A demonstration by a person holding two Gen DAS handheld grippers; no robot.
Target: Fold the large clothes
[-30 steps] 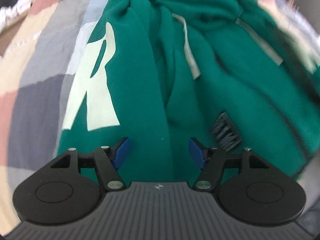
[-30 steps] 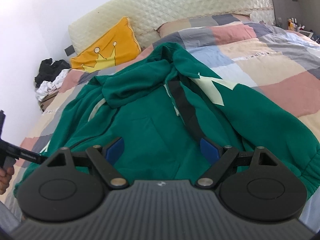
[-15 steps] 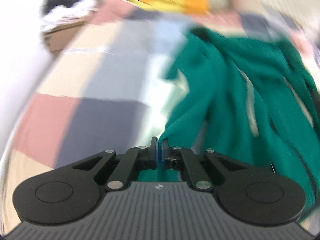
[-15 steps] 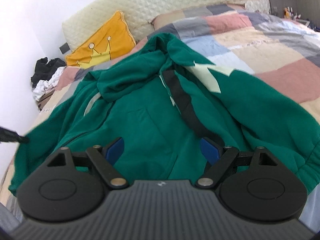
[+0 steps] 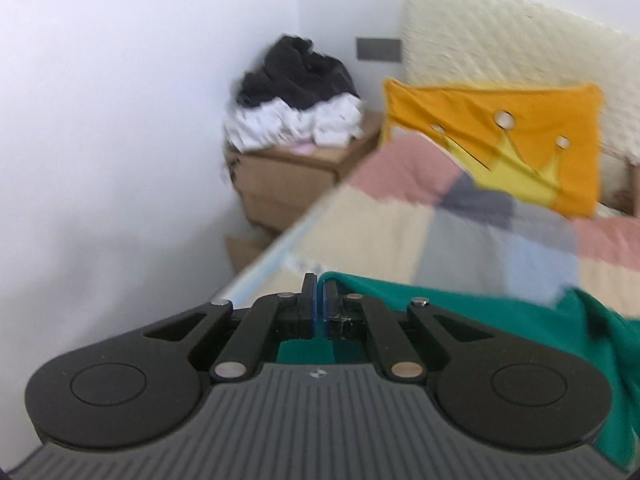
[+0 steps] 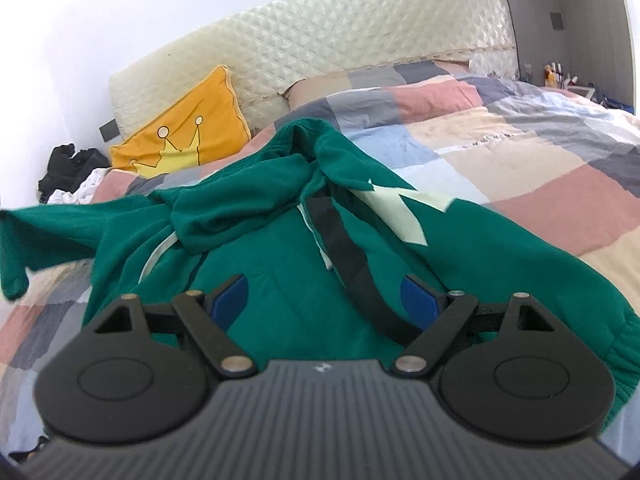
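Green fleece — a large hoodie (image 6: 280, 264) — lies spread across the patchwork bed (image 6: 500, 152), filling the middle of the right wrist frame. Its sleeve stretches out to the left edge of that frame, lifted off the quilt. The left gripper (image 5: 319, 304) has its jaws pressed together on a fold of the green fabric at lower centre of its frame. The right gripper (image 6: 326, 300) hangs above the hoodie's body, jaws wide and holding nothing. An orange crown pillow (image 6: 184, 136) leans on the headboard at upper left.
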